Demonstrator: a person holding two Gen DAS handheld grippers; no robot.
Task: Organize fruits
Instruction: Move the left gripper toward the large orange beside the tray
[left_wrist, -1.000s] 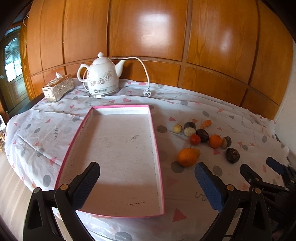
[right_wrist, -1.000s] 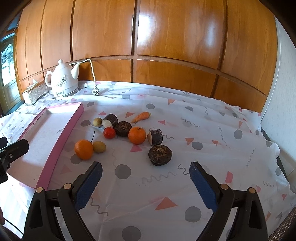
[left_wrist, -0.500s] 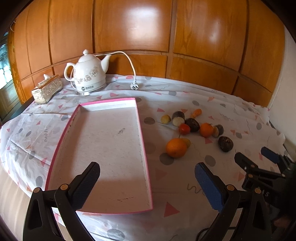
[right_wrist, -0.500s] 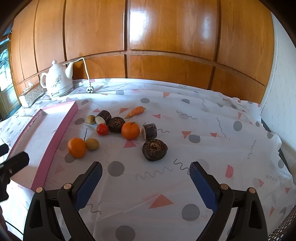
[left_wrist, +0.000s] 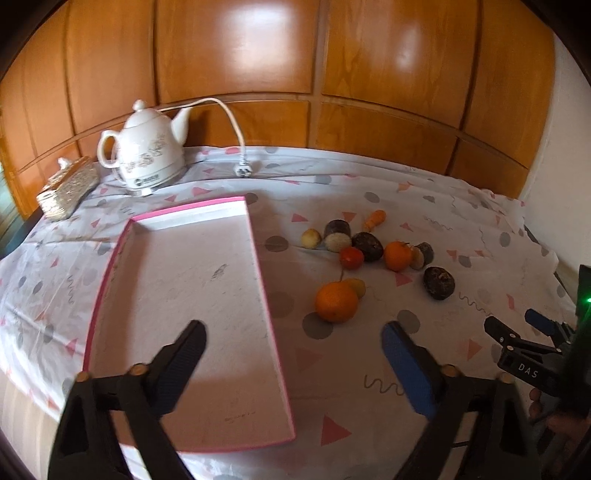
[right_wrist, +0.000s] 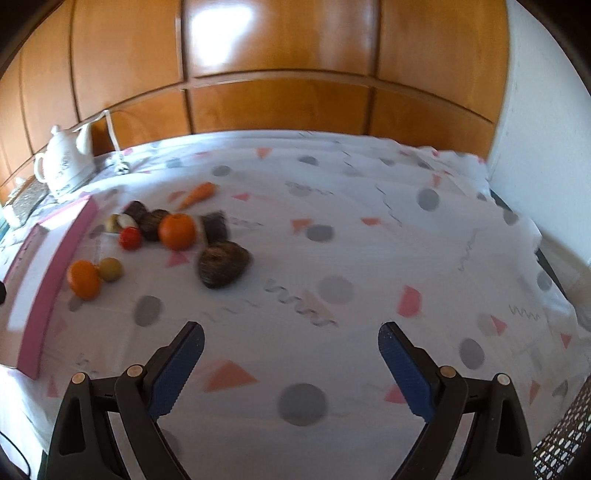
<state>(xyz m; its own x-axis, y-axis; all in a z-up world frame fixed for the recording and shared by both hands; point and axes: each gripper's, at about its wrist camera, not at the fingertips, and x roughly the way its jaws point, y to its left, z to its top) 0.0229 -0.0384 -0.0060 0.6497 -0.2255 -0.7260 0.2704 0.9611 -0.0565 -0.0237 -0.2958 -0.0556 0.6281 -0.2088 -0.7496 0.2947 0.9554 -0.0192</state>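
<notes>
Nothing sorted yet: pink-rimmed tray (left_wrist: 177, 280) bare, all fruit loose on the tablecloth (right_wrist: 369, 229).

Left gripper (left_wrist: 293, 345) spread wide, holding nothing, hanging over the tray's near right edge; right gripper (right_wrist: 291, 347) likewise wide apart and unloaded, over bare cloth well short of the pile. Whole job judged still ahead. Fruit clustered just right of the tray: large orange (left_wrist: 336, 302) nearest, touching a small yellowish fruit (left_wrist: 356, 286); farther back a red tomato (left_wrist: 351, 257), a second orange (left_wrist: 398, 255), several dark brown rough-skinned pieces, one (left_wrist: 438, 282) lying apart on the right, a pale round fruit (left_wrist: 311, 238) and a small carrot (left_wrist: 375, 219) at the rear. Skins look intact; round ones likely to roll. Right wrist view motion-blurred, fine detail lost. Kettle (left_wrist: 146, 155) and ornate box (left_wrist: 68, 188) behind the tray.
</notes>
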